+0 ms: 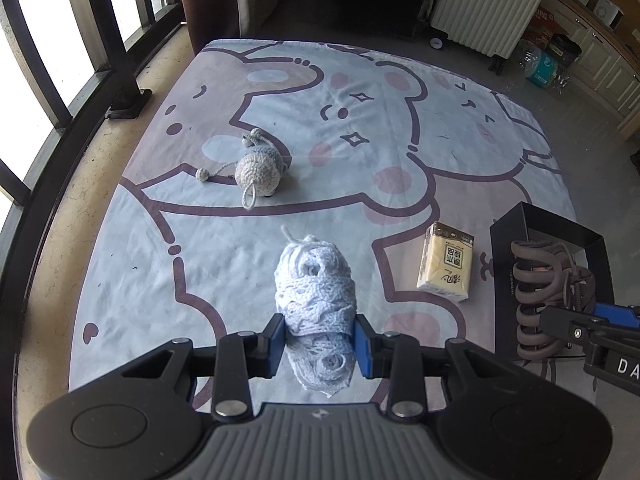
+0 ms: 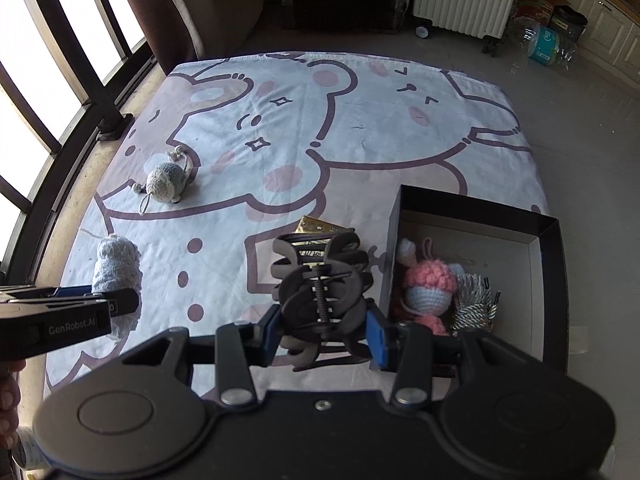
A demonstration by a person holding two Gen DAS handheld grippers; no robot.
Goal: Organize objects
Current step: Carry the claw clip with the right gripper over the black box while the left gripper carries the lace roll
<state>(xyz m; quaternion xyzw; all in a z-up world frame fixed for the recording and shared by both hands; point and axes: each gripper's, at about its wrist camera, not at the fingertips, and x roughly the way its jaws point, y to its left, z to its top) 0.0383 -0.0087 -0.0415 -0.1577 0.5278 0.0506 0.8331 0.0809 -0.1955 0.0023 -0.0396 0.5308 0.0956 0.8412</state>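
The left gripper (image 1: 320, 342) pinches a roll of pale blue crocheted lace (image 1: 316, 284) between its blue pads, the roll standing up out of the jaws above the cartoon-bear blanket (image 1: 360, 80). The right gripper (image 2: 326, 330) is clamped on a dark brown hair claw clip (image 2: 320, 280), whose curved teeth fan upward just left of the black cardboard box (image 2: 554, 280). Inside that box lie a pink and white crocheted doll (image 2: 428, 288) and, touching it on the right, a bundle of silvery cord (image 2: 474, 300). A yellow pack of tissues (image 1: 446, 266) lies flat on the blanket between the lace roll and the box, near the box's left wall. Well apart, toward the window side, a grey crocheted mouse toy (image 1: 256, 170) rests on the blanket with its loop and string trailing.
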